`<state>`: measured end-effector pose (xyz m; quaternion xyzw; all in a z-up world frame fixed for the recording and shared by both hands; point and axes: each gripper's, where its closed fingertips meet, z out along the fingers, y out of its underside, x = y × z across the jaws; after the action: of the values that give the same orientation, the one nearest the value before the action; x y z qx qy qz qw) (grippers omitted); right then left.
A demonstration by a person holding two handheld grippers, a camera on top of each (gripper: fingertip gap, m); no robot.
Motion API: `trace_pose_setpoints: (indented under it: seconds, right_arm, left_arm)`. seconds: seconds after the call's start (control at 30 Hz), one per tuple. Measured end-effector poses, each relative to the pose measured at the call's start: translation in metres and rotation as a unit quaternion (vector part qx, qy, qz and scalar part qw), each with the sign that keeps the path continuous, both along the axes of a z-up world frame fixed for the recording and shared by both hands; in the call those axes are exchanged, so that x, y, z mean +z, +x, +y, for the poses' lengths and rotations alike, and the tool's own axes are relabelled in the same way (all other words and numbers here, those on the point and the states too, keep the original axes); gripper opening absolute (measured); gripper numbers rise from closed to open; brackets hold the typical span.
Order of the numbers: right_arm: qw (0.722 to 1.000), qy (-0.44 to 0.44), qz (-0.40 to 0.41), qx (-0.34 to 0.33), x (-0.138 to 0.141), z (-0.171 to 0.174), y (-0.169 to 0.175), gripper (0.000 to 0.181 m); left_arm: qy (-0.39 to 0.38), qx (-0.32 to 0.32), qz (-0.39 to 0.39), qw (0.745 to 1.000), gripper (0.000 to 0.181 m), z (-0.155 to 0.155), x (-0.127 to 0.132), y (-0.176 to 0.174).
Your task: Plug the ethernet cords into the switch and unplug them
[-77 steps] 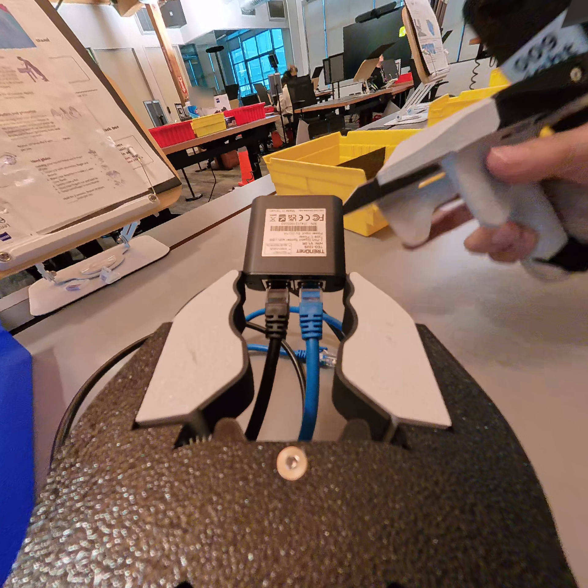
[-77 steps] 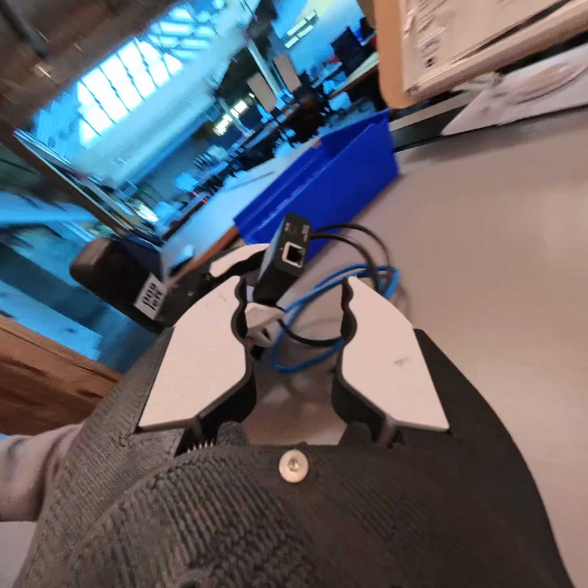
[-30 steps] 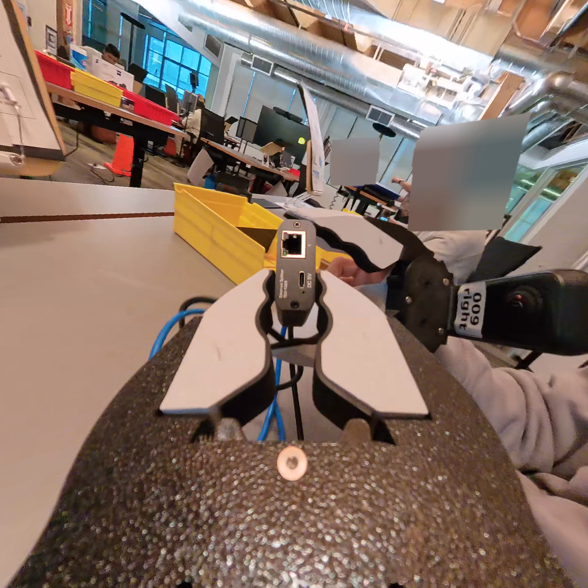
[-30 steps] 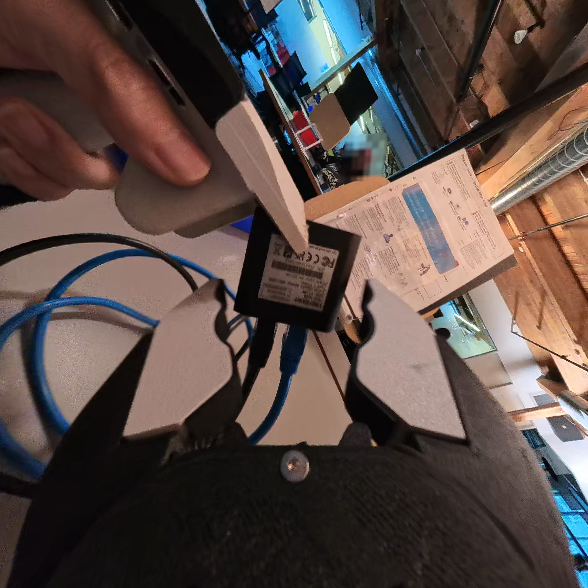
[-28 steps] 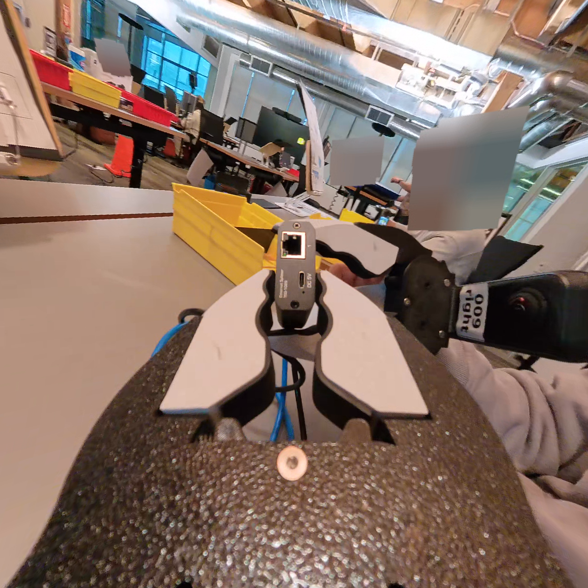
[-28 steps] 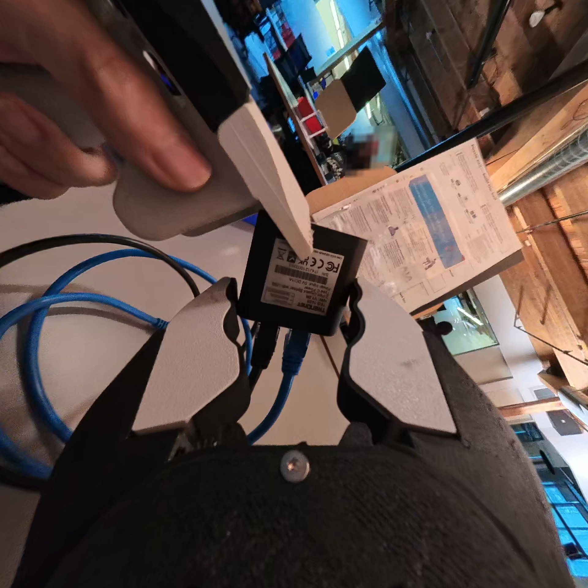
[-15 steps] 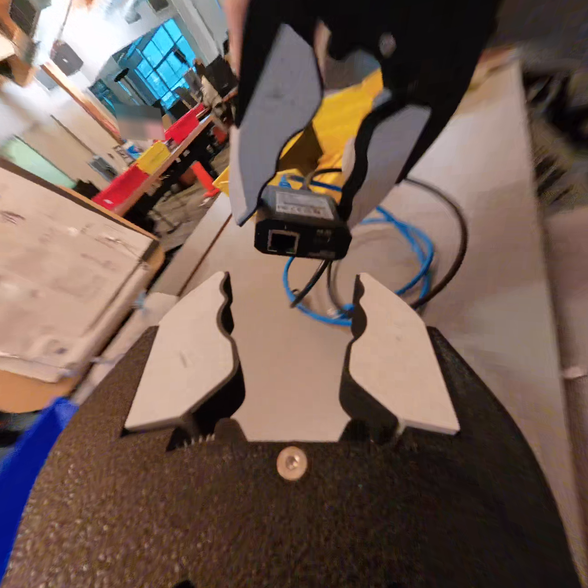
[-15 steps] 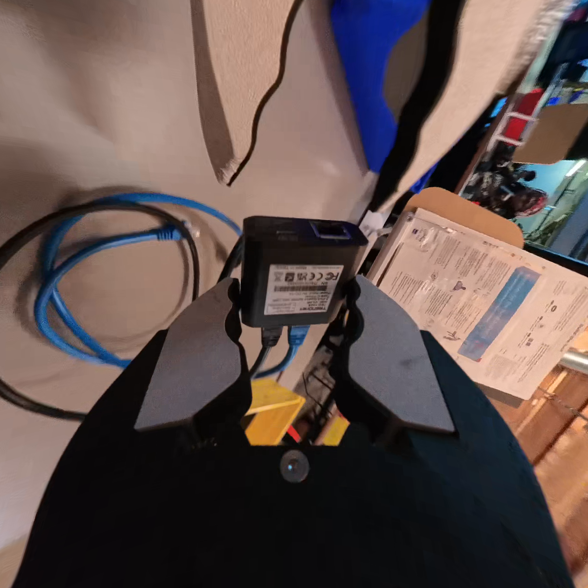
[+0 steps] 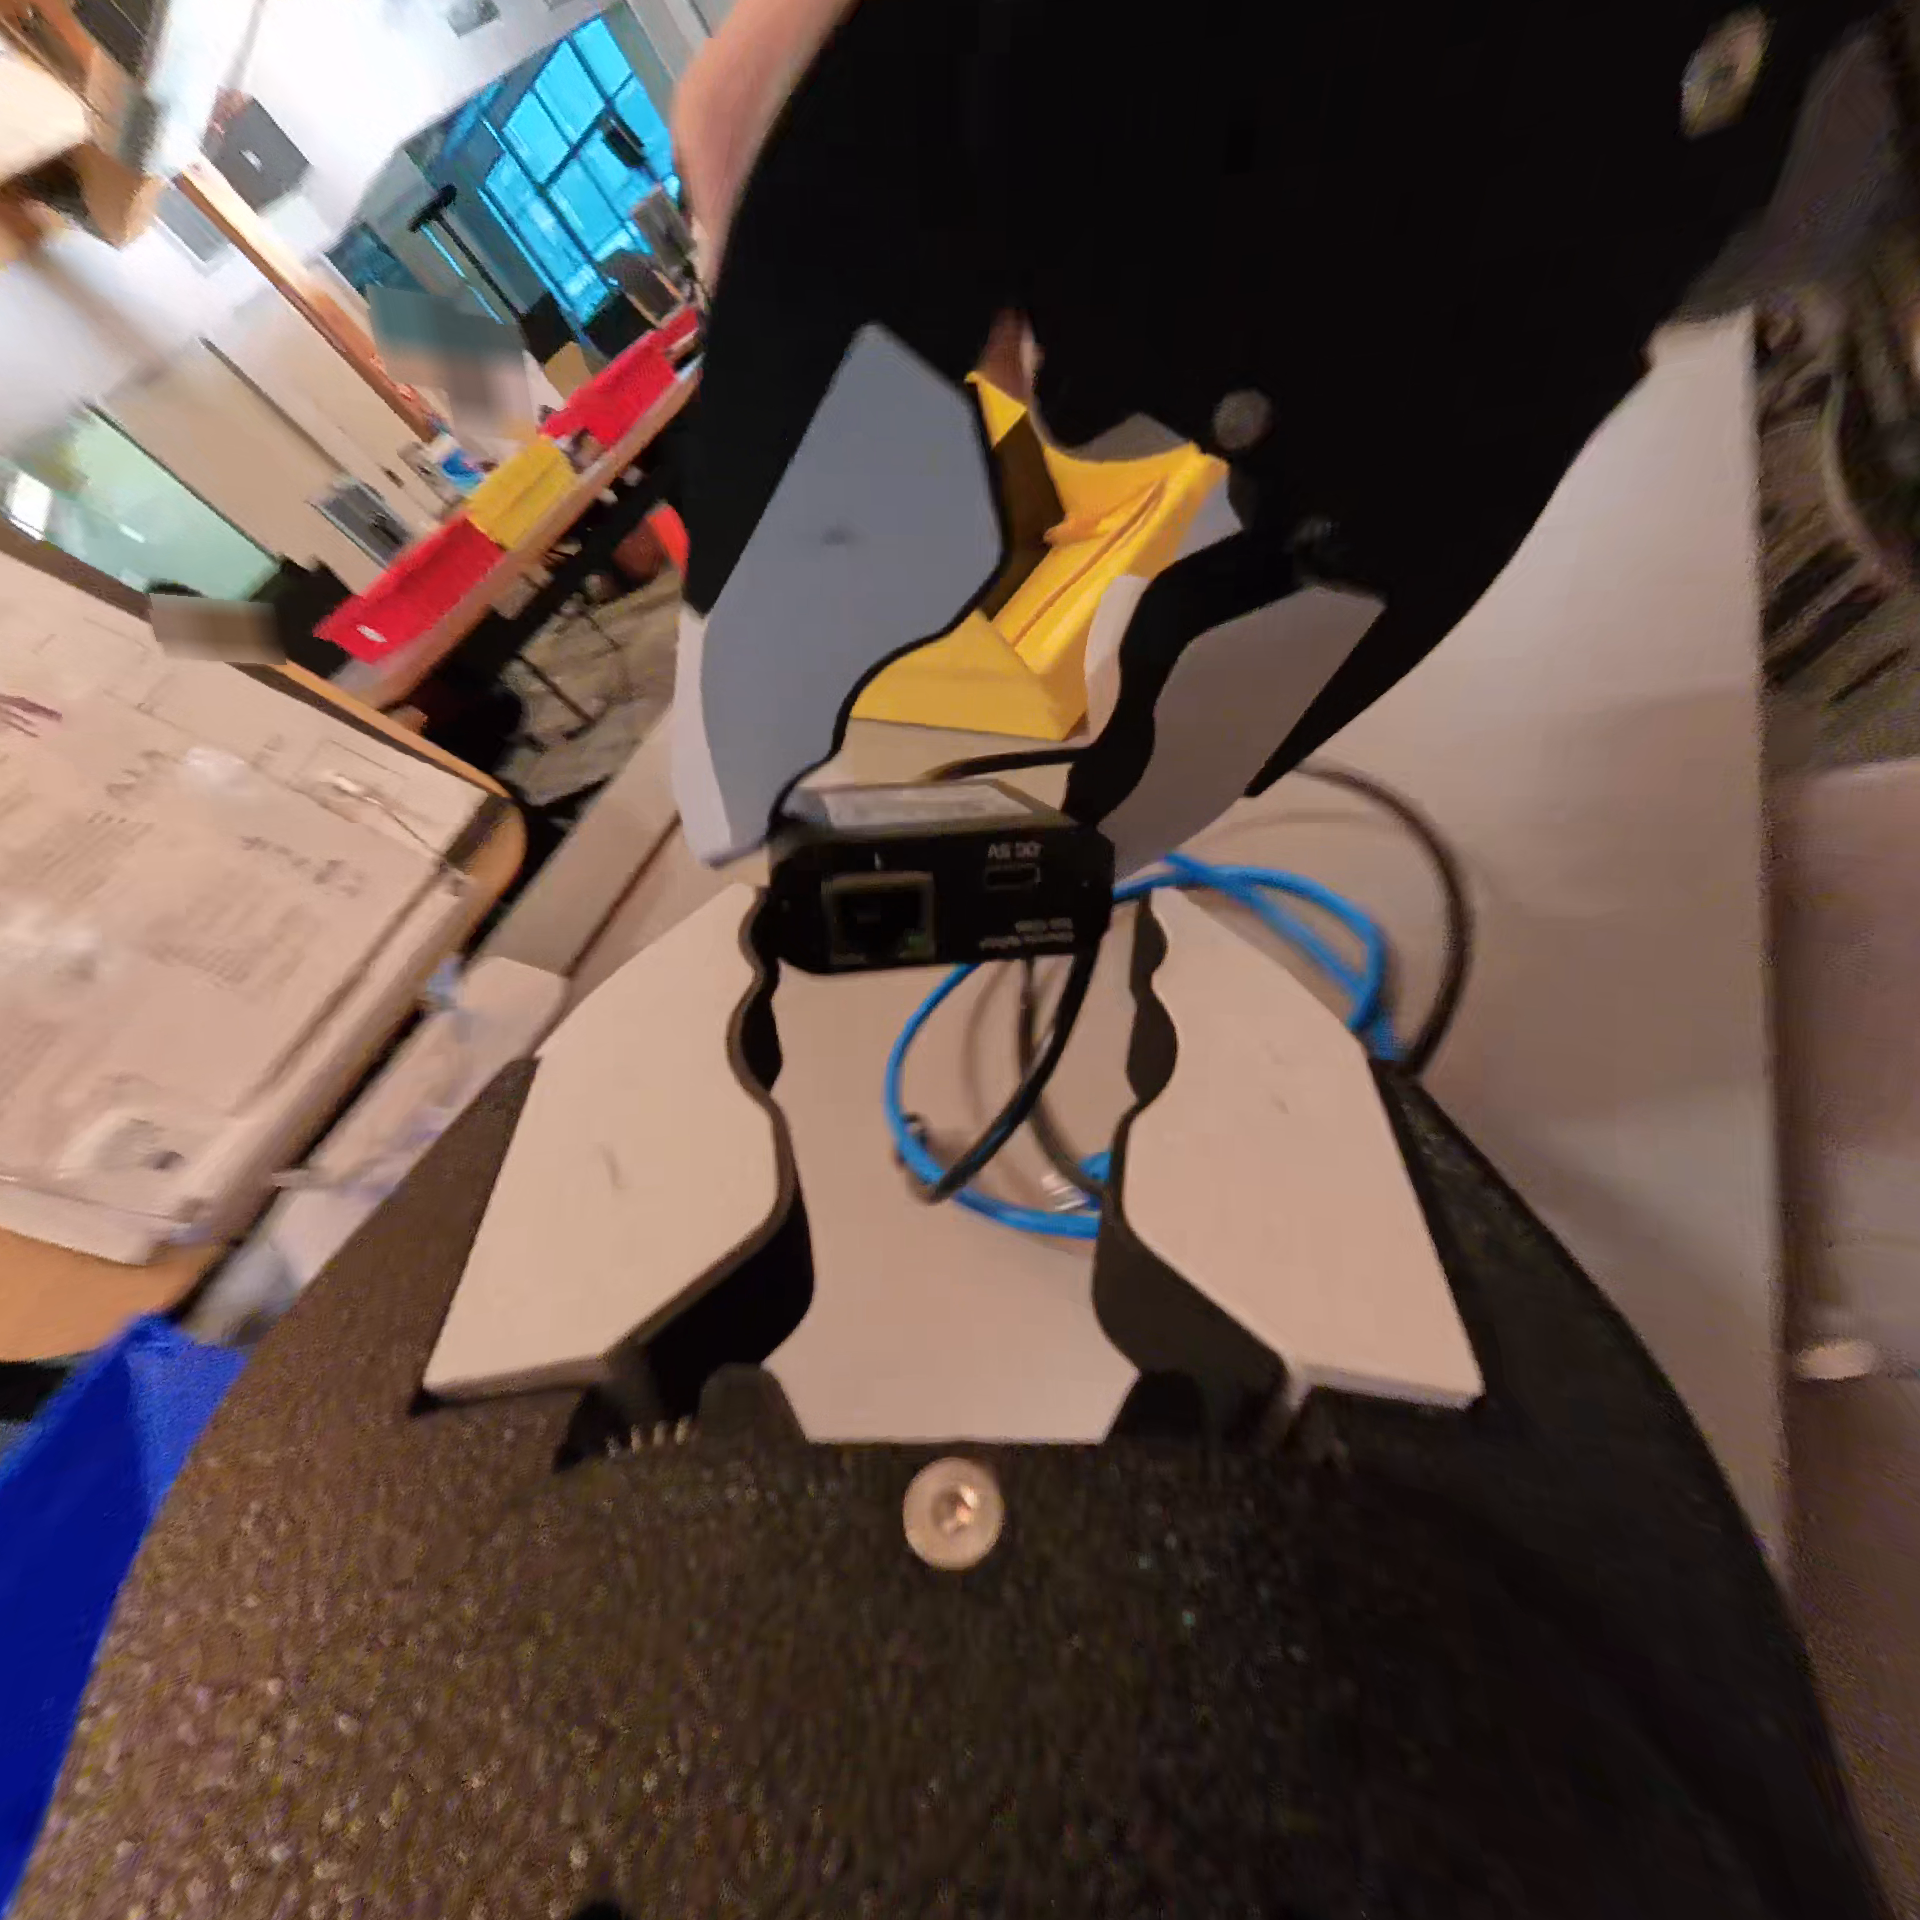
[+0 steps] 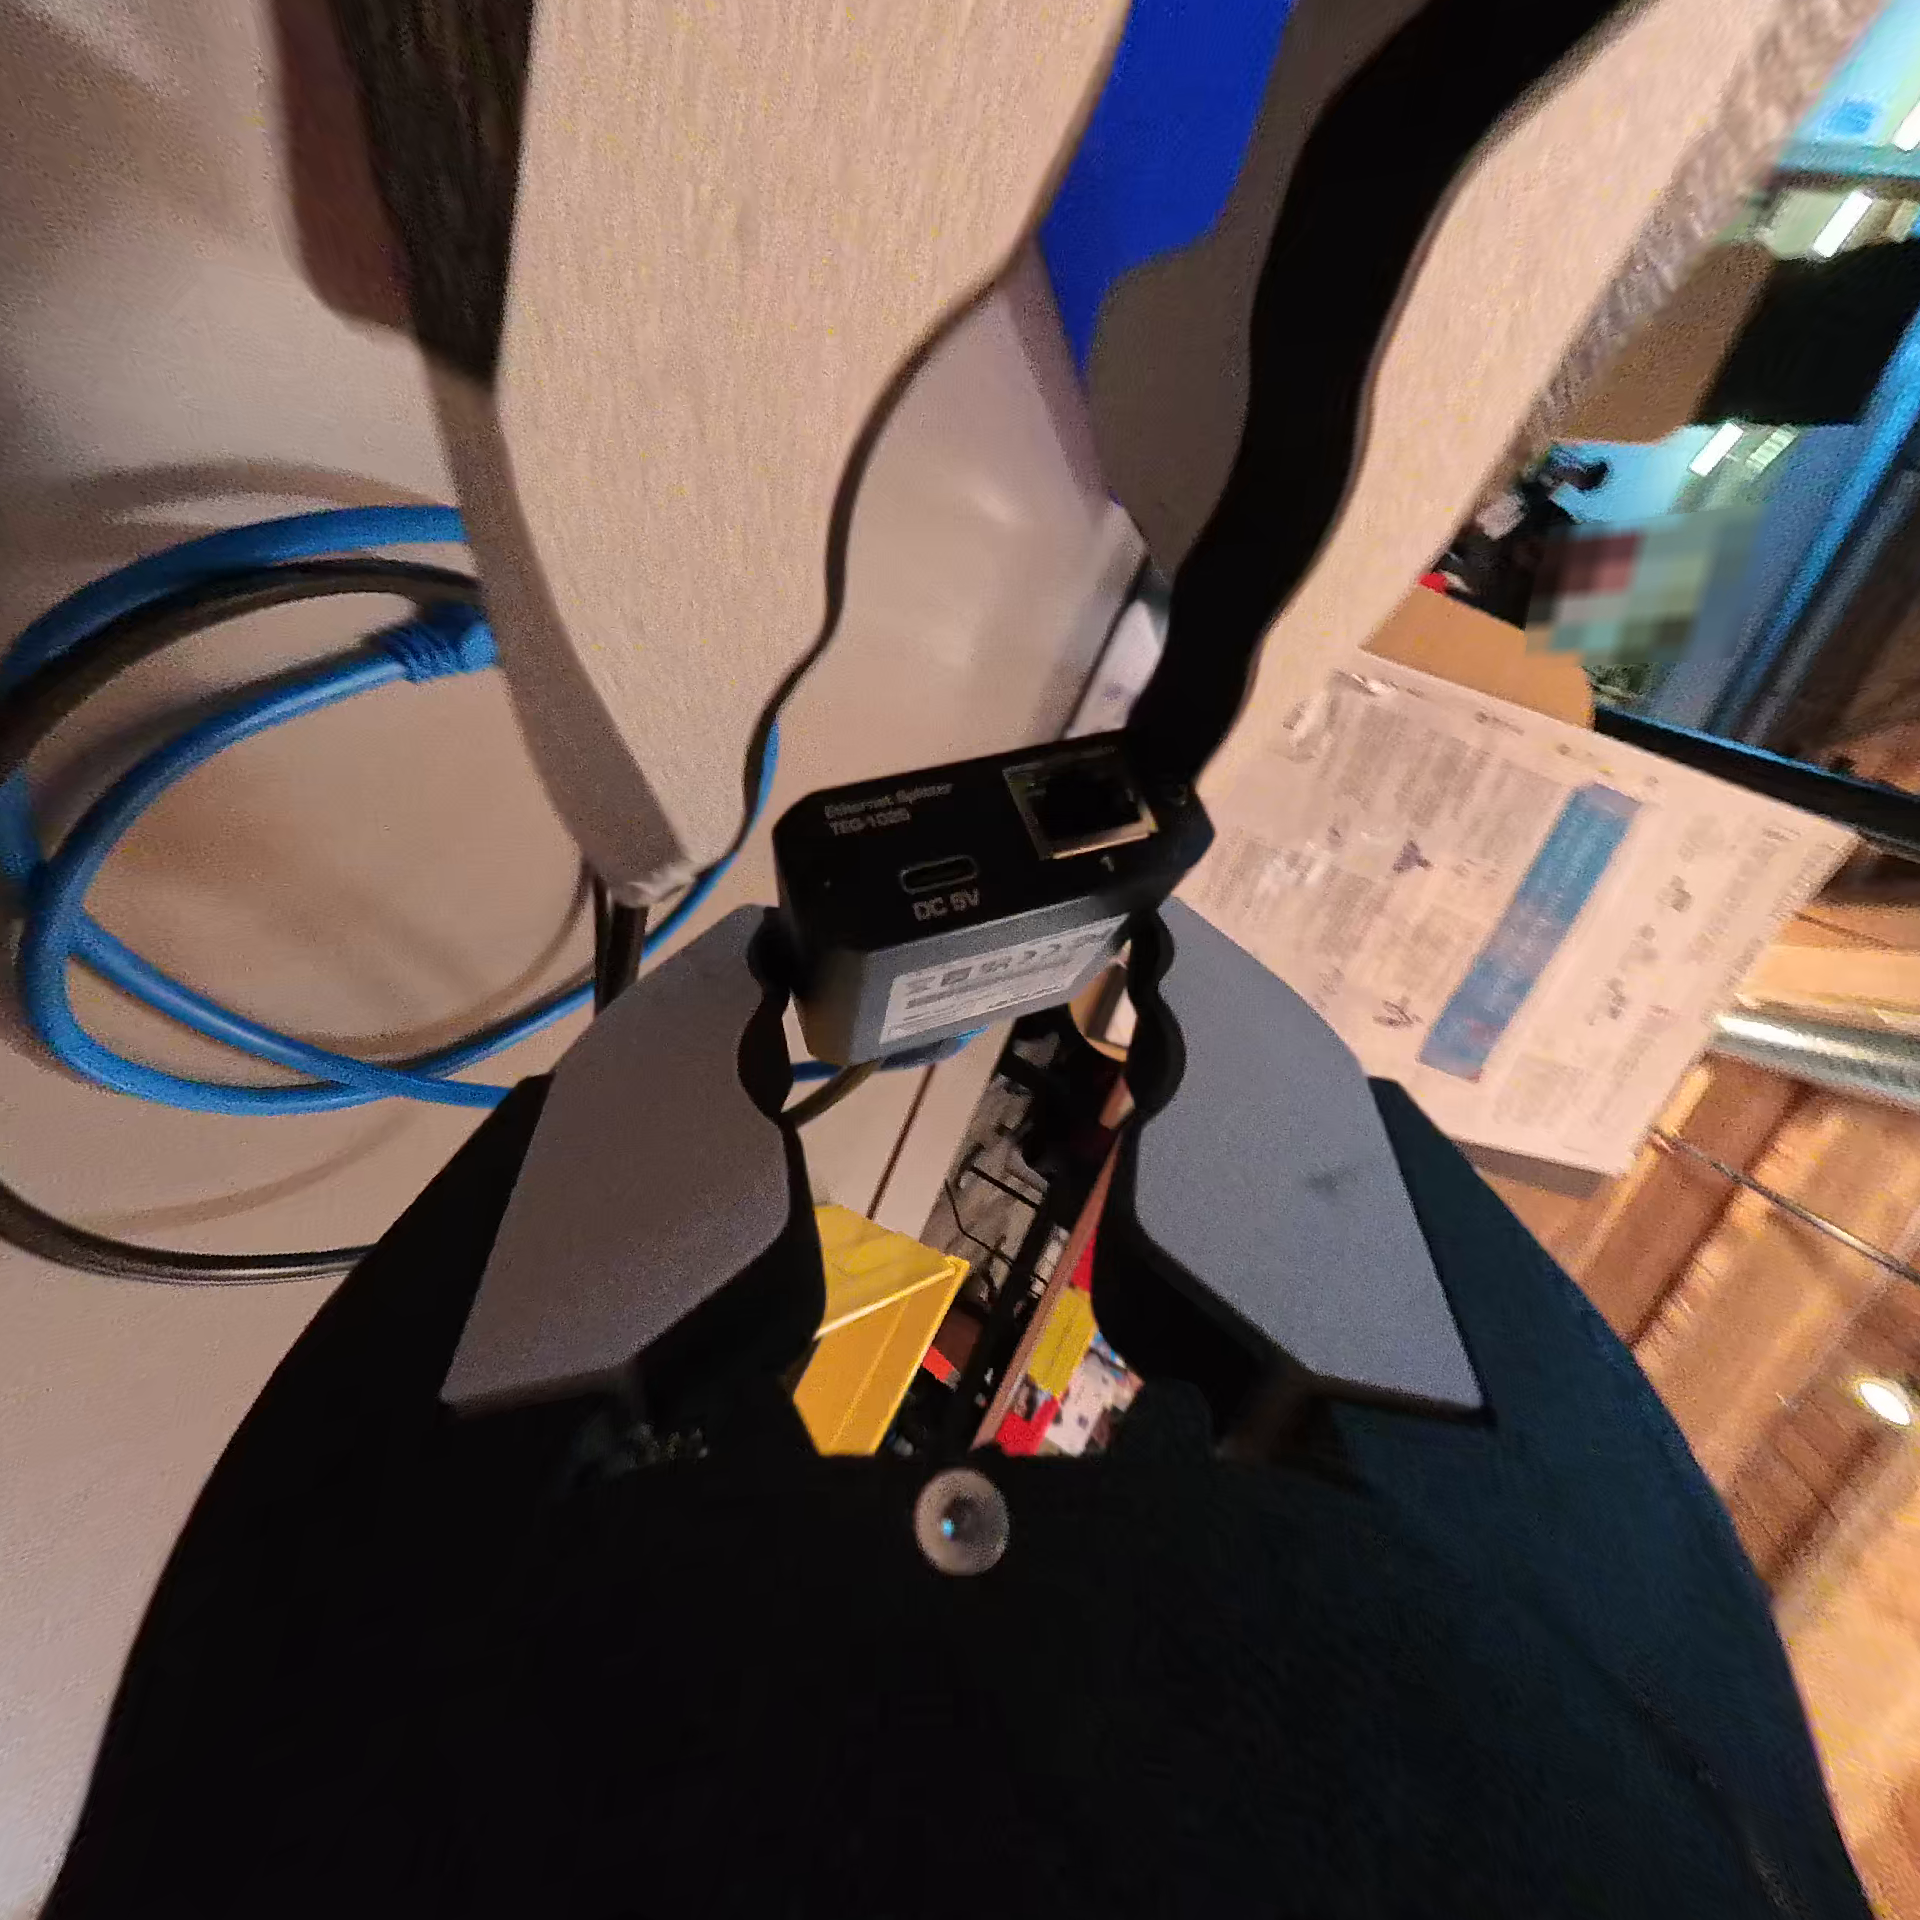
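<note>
In the right wrist view, the right gripper (image 10: 951, 935) is pinching the small black switch (image 10: 977, 873) at the centre of the frame; its two fingertips press on the two sides of the box. The face of the switch with one empty network port and one small power port looks away from the camera, toward the left gripper (image 10: 904, 779), which comes down from the top of the frame. The fingers of that gripper are spread apart.

In the left wrist view, the left gripper (image 9: 945, 971) is in the lower half of the frame with a wide gap between its fingers, and it holds nothing. The switch (image 9: 935, 894) is at the centre, just beyond its fingertips, held from above by the right gripper (image 9: 935, 821). A black cord (image 9: 1023, 1081) and a blue cord (image 9: 1049, 1210) hang from behind the switch and lie in loops on the grey counter (image 9: 1621, 831); whether they are plugged in cannot be seen. One loose blue plug (image 10: 431, 644) lies on the counter at the left of the right wrist view.

A yellow bin (image 9: 1081, 582) is behind the right gripper, a blue bin (image 9: 62, 1538) is at the lower left edge, and a stand with printed sheets (image 9: 187, 935) is at the left.
</note>
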<state>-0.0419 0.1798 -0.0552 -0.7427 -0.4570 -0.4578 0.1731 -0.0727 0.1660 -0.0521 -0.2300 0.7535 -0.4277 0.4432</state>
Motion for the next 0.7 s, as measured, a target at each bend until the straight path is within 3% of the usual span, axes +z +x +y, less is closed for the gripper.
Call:
trace_pose_setpoints:
  seconds: [0.03,0.1,0.23,0.3,0.37,0.43,0.5,0.57,0.7]
  right_arm:
    - [1.000,0.017,-0.008,-0.007,0.004,-0.001,0.004,0.064]
    - [0.998,0.055,-0.023,-0.019,0.013,-0.002,0.012,0.064]
    - [0.996,0.073,-0.051,-0.028,0.018,-0.001,0.012,0.064]
    - [0.996,0.066,-0.056,-0.029,0.015,0.003,0.007,0.064]
    - [0.996,0.064,-0.056,-0.019,0.012,0.009,0.000,0.064]
    - [0.996,0.059,-0.068,-0.023,0.011,0.011,-0.001,0.064]
    - [0.996,0.056,-0.071,-0.025,0.010,0.008,0.004,0.064]
    - [0.996,0.086,-0.017,-0.009,0.011,0.007,0.004,0.067]
    - [0.974,0.175,0.127,0.066,0.030,0.004,-0.011,0.079]
  left_arm:
    - [-0.046,-0.009,0.021,0.999,0.071,0.000,0.003,-0.001]
    - [-0.168,-0.020,0.056,0.984,0.081,0.004,0.016,-0.003]
    - [-0.403,-0.020,0.153,0.902,0.060,0.012,0.034,0.000]
    - [-0.414,-0.033,0.199,0.887,0.050,0.002,0.023,-0.002]
    - [-0.411,-0.017,0.225,0.883,0.055,-0.004,0.013,0.001]
    - [-0.436,-0.008,0.225,0.872,0.049,-0.006,0.012,0.005]
    - [-0.429,-0.012,0.213,0.878,0.041,-0.005,0.010,0.006]
    - [-0.422,-0.026,0.209,0.882,0.031,0.000,0.009,0.005]
    - [-0.489,-0.120,0.203,0.840,0.023,0.008,0.022,-0.004]
